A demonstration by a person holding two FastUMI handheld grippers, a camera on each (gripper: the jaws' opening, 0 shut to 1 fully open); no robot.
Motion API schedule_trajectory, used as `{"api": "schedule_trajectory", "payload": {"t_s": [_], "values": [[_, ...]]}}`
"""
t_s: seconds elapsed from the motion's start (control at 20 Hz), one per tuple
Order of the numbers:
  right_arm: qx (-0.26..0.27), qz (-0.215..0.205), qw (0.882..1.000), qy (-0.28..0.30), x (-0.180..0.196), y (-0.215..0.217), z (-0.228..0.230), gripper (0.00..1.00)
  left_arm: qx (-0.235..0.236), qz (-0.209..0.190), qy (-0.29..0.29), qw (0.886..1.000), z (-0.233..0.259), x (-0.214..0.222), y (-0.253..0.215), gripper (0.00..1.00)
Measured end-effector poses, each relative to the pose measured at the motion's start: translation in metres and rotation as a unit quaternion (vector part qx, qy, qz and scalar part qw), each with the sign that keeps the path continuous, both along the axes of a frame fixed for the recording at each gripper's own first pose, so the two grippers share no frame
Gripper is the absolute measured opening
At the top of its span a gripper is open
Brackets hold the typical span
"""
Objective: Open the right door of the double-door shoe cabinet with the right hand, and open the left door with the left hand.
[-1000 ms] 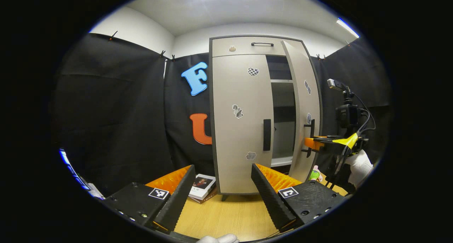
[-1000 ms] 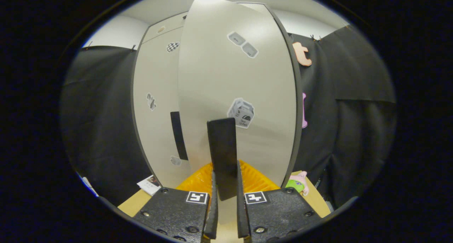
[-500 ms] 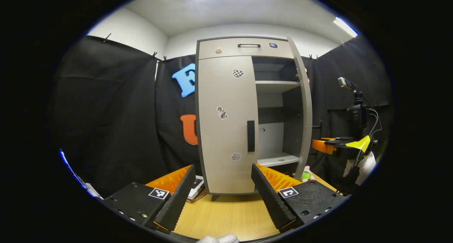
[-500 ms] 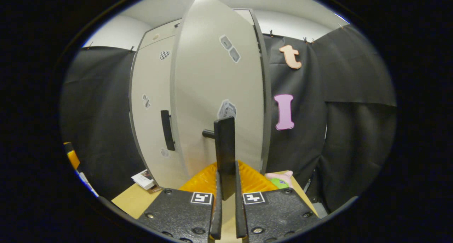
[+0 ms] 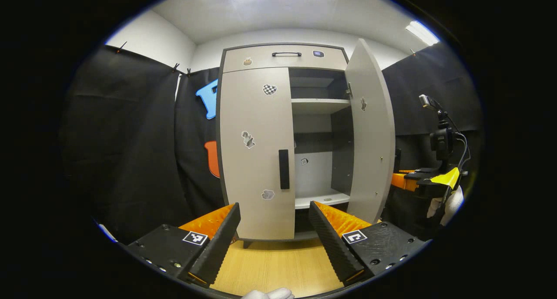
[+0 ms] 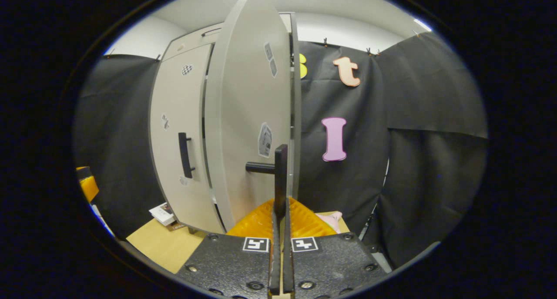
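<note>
The grey shoe cabinet (image 5: 243, 57) stands ahead in the left gripper view. Its left door (image 5: 254, 129) is closed, with a black handle (image 5: 283, 169) at its inner edge. The right door (image 5: 370, 133) is swung wide, showing shelves (image 5: 320, 105) inside. My left gripper (image 5: 274, 204) is open, a short way in front of the left door and touching nothing. My right gripper (image 6: 280, 205) is shut on the right door's handle (image 6: 280, 168), which juts from the right door (image 6: 243, 116). It also appears at the far right (image 5: 404, 181), held by a gloved hand (image 5: 448, 203).
A wooden surface (image 5: 274, 268) carries the cabinet. Books (image 6: 163, 214) lie by its left foot and a pink toy (image 6: 333, 218) by its right side. A drawer with a handle (image 5: 286, 54) tops the cabinet. Black cloth walls surround it.
The right door has swung from slightly ajar to wide open, drawn by my right gripper. The cabinet has drifted leftward in the left gripper view; the left gripper stays open.
</note>
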State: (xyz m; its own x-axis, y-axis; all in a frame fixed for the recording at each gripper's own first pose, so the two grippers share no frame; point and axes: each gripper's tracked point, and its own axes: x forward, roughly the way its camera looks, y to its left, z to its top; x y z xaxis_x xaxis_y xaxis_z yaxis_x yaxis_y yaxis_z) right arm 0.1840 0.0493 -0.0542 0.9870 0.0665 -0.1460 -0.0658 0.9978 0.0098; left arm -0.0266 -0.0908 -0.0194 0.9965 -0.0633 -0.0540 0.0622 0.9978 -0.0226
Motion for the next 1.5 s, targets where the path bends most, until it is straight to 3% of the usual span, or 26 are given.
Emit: {"api": "schedule_trajectory", "payload": {"t_s": [0.1, 0.2, 0.3, 0.55, 0.75, 0.85, 1.0, 1.1, 1.2, 1.5], "values": [[-0.005, -0.018, 1.000, 0.000, 0.002, -0.013, 0.000, 0.04, -0.002, -0.005, 0.000, 1.000, -0.002, 0.002, -0.010, 0.96], [0.029, 0.014, 0.999, 0.007, -0.002, 0.002, 0.001, 0.04, -0.001, -0.009, -0.001, 1.000, 0.000, 0.004, -0.018, 0.96], [0.019, 0.031, 0.999, 0.008, -0.001, 0.009, 0.001, 0.04, 0.001, -0.010, -0.002, 1.000, 0.002, 0.005, -0.027, 0.96], [0.007, 0.025, 1.000, 0.008, 0.000, -0.004, 0.001, 0.05, -0.003, -0.006, -0.002, 1.000, 0.004, 0.007, -0.033, 0.96], [-0.007, -0.003, 1.000, 0.008, -0.004, -0.015, 0.001, 0.05, 0.000, -0.003, -0.001, 1.000, 0.004, 0.006, -0.030, 0.96], [-0.019, -0.027, 0.999, -0.007, -0.003, -0.025, 0.007, 0.13, 0.000, -0.002, -0.001, 1.000, 0.005, 0.007, -0.026, 0.96], [-0.029, -0.056, 0.998, -0.015, -0.006, -0.035, 0.011, 0.73, -0.002, -0.004, -0.003, 1.000, 0.006, 0.009, -0.016, 0.96], [-0.028, -0.062, 0.997, -0.025, -0.007, -0.036, 0.015, 0.93, 0.000, -0.007, -0.005, 1.000, 0.007, 0.012, -0.009, 0.96], [-0.030, -0.073, 0.996, -0.033, -0.006, -0.038, 0.018, 1.00, 0.002, -0.011, -0.006, 1.000, 0.006, 0.014, -0.002, 0.96], [-0.007, -0.059, 0.997, -0.047, -0.010, -0.017, 0.022, 1.00, 0.001, -0.010, -0.008, 1.000, 0.001, 0.027, 0.034, 0.96]]}}
